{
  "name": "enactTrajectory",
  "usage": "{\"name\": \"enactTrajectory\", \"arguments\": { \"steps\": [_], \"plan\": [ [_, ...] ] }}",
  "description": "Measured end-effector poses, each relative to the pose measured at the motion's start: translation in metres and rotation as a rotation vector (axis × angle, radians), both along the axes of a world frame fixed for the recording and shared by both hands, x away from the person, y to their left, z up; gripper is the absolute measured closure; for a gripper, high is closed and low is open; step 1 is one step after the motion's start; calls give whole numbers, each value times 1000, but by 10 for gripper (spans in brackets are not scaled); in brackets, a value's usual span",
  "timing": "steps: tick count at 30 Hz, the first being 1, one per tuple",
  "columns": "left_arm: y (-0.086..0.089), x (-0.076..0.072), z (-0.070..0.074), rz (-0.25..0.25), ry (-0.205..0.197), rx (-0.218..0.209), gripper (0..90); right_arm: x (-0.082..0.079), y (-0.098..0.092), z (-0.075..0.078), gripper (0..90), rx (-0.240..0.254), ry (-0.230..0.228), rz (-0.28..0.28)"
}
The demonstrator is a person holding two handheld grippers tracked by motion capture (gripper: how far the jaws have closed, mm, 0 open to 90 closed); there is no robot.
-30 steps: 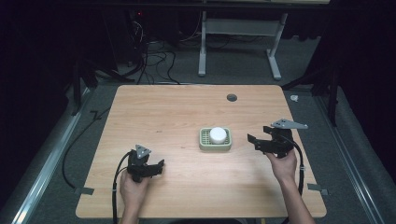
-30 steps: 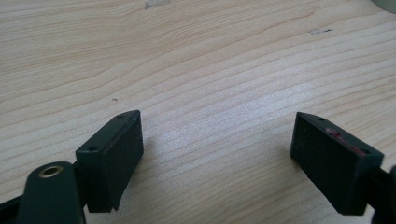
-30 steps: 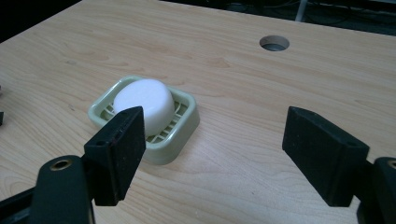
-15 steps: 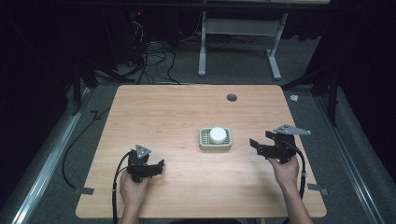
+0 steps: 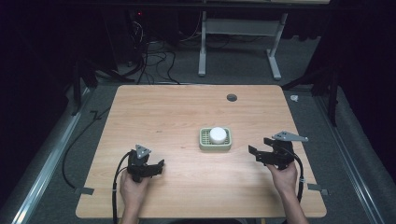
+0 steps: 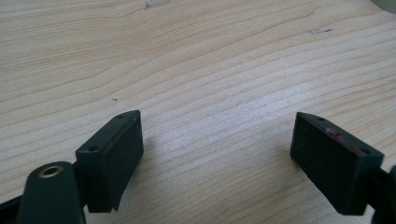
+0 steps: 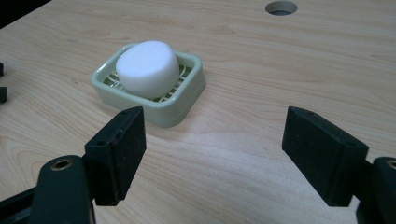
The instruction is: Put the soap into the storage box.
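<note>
Soap: a white round soap (image 5: 216,135) lies in the middle of a pale green soap dish (image 5: 203,144), a little right of the counter's centre; in the right gripper view it sits ahead and left of the fingers.
Dish: flat on the wooden counter (image 5: 177,116), its slatted floor showing around the soap, bare wood on every side.
Right gripper (image 5: 258,155): held over the counter right of the dish, near it but apart; fingers spread wide, nothing between them.
Left gripper (image 5: 158,167): low over the near left part of the counter, well apart from the dish; fingers spread wide over bare wood.
Counter edges: a round hole (image 5: 231,97) near the far edge; both hands sit close to the near edge.
Open room: the far half and the left side are bare wood.
</note>
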State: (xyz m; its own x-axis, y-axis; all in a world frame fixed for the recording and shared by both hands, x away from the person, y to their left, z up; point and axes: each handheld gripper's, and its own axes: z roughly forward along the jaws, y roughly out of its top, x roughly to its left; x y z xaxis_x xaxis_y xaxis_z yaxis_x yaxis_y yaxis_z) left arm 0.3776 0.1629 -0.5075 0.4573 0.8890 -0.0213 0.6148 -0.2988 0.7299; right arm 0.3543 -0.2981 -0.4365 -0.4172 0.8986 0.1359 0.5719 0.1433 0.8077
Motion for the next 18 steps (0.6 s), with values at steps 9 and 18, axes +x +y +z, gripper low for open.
{"name": "enactTrajectory", "arguments": {
  "steps": [9,18],
  "plan": [
    [0,0,0,0,0,0,176,-3,2,-9,226,1,20,-6],
    [0,0,0,0,0,0,177,-5,7,-25,226,-5,52,-4]
  ]
}}
